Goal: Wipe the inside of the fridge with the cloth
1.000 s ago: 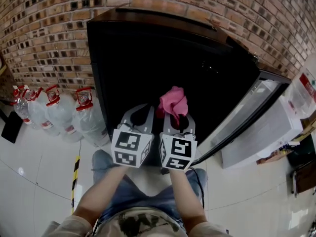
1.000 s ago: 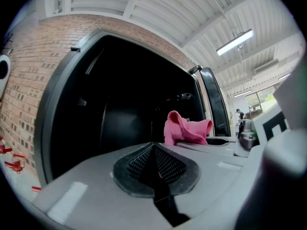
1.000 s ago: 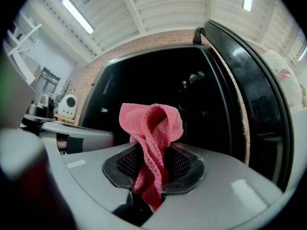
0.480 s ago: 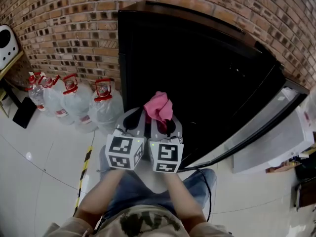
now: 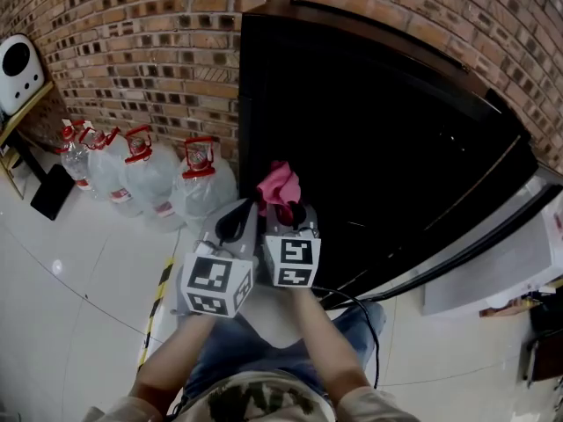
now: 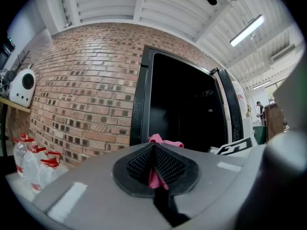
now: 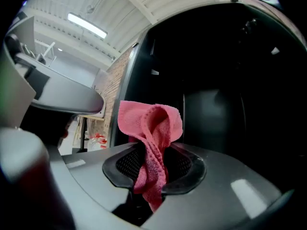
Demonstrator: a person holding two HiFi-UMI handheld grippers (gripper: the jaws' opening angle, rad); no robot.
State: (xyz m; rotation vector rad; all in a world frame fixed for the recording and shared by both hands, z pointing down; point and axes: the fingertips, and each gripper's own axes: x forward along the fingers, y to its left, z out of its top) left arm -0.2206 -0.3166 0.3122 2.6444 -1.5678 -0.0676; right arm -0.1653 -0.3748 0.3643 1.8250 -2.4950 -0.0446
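Right gripper (image 5: pixel 287 211) pinches the pink cloth (image 5: pixel 278 183), left gripper (image 5: pixel 234 222) closed, empty — water bottles (image 5: pixel 201 187) beside the open fridge (image 5: pixel 378 148).

A red-brown brick wall (image 5: pixel 132 25) runs behind, above a glossy white tiled floor (image 5: pixel 62 280) marked with yellow-and-black striped tape (image 5: pixel 157 301). 4 large water bottles (image 5: pixel 145 178) (red caps) stand against the wall. A rounded white device (image 5: pixel 18 64) sits on a shelf at left. Tube lights (image 6: pixel 247 30) glow on the ribbed white ceiling (image 6: pixel 158 8).
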